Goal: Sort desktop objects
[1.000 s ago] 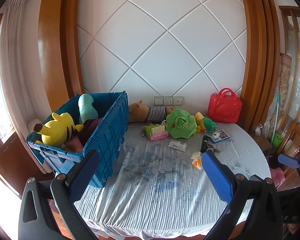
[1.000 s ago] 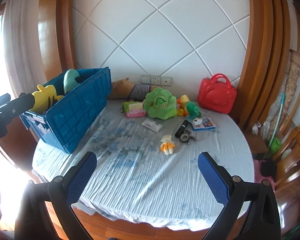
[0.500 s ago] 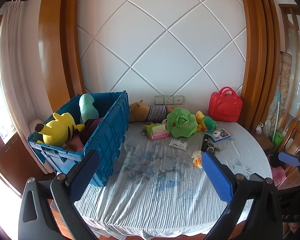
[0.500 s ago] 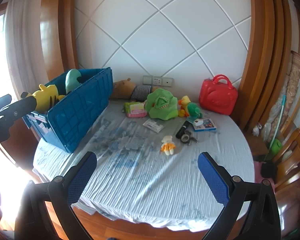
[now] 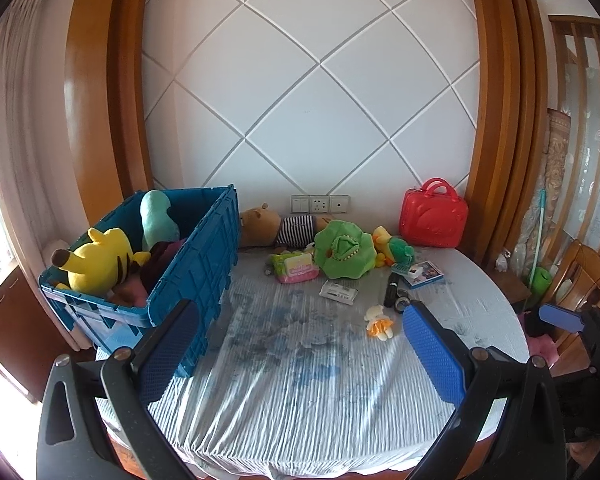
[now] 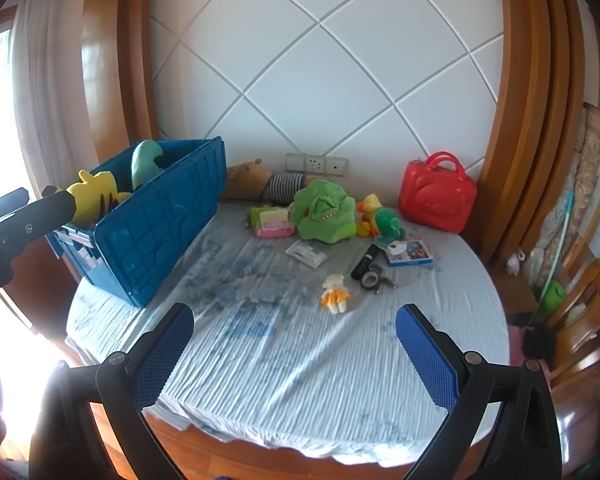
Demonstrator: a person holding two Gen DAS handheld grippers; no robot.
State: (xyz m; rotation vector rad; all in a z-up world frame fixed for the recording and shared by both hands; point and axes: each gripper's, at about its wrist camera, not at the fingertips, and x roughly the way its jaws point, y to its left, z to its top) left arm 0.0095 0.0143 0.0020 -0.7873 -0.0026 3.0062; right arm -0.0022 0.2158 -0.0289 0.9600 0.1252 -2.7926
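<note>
bare tablecloth up front, blue crate blocking left, toys crowding back

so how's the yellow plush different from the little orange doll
The yellow plush sits inside the blue crate, piled on other toys; the orange doll lies alone on the tablecloth. The yellow plush looks far bulkier than the orange doll. The plush has dark stripes; the doll has a white head above orange. Both are soft toys, and neither is gripped.
</note>
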